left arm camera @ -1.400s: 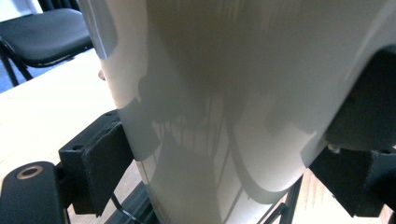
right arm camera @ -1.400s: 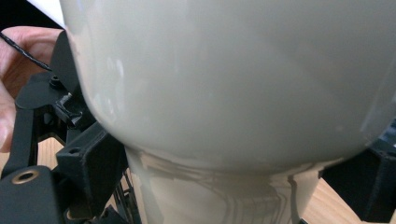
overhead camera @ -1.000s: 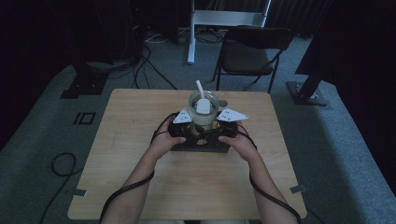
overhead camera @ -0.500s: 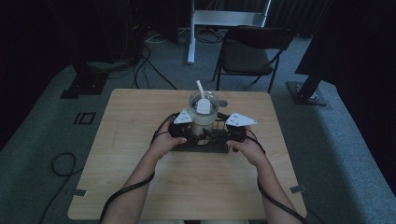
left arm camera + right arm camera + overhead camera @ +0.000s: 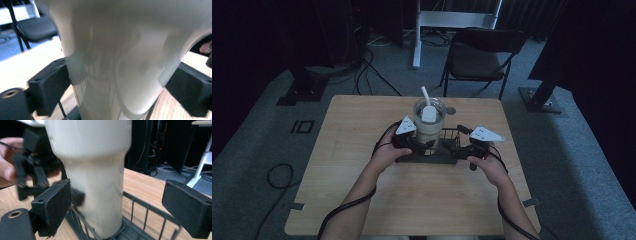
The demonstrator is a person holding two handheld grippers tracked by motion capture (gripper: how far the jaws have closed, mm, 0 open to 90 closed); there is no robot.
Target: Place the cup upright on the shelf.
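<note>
Tumbler (image 5: 429, 125) found upright in wire rack (image 5: 452, 136) at table (image 5: 362, 125) centre, straw (image 5: 425, 94) rising from lid. Left gripper (image 5: 424, 145) clamped on tumbler's narrow lower body (image 5: 117, 82), pads pressed to both flanks. Right gripper (image 5: 452, 147) spread wide, jaws well apart beside tumbler (image 5: 100, 195), left pad just beside its wall, contact not confirmed. Judged rigid, smooth and glossy, hence slippery; top-heavy given wider upper section and possible contents. Best held at waist just below shoulder step, kept vertical. Risk noted of snagging rack wires on lifting.
</note>
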